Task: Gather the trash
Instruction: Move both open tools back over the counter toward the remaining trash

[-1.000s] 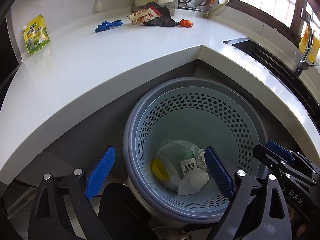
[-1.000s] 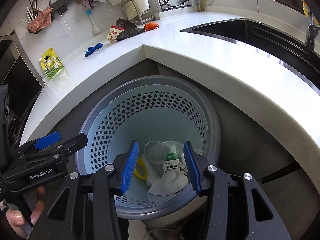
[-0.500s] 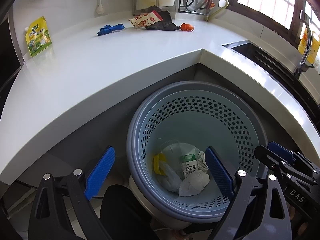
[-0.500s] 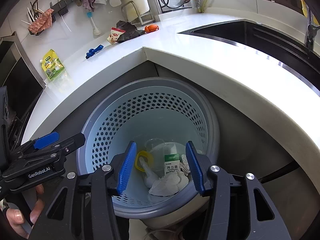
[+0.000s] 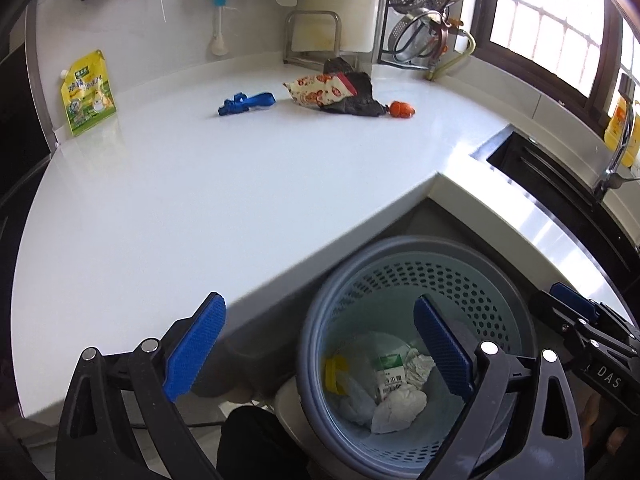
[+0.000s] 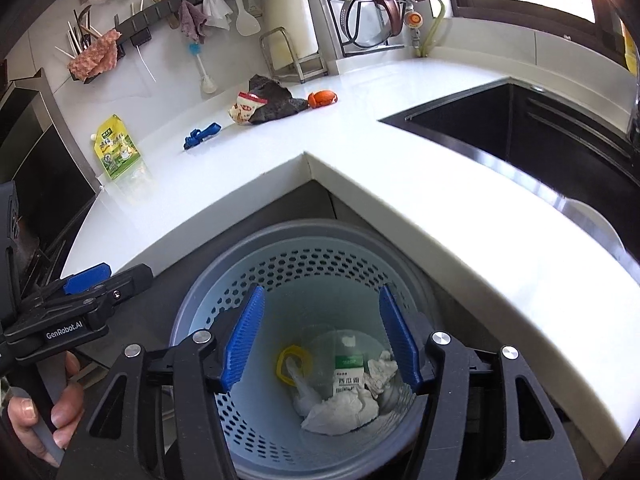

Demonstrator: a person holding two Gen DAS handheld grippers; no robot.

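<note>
A perforated blue waste basket (image 5: 472, 264) (image 6: 224, 280) stands below the counter corner. In it lie crumpled white tissue (image 6: 344, 408), a green-and-white carton (image 6: 349, 372), a yellow ring (image 6: 294, 362) and clear plastic. My left gripper (image 5: 320, 344) is open and empty, spanning the counter edge and the basket. Above the basket my right gripper (image 6: 322, 340) has its jaws opening, with nothing between them. On the white counter (image 5: 240, 200) lie a snack wrapper (image 5: 320, 90), a dark rag (image 5: 356, 98), an orange piece (image 5: 402, 109), a blue clip (image 5: 246, 103) and a yellow-green pouch (image 5: 86, 94).
A black sink (image 6: 540, 136) is set in the counter to the right, with a tap (image 5: 616, 160) and yellow bottle (image 5: 618, 128) beyond. Utensils, cloths and a dish rack (image 6: 364, 12) line the back wall. A hand (image 6: 44, 412) holds the left gripper's handle.
Both grippers have risen and tilted up, so more counter shows and the basket sits lower in view. The right gripper's jaws have spread wider. The trash in the basket lies unchanged.
</note>
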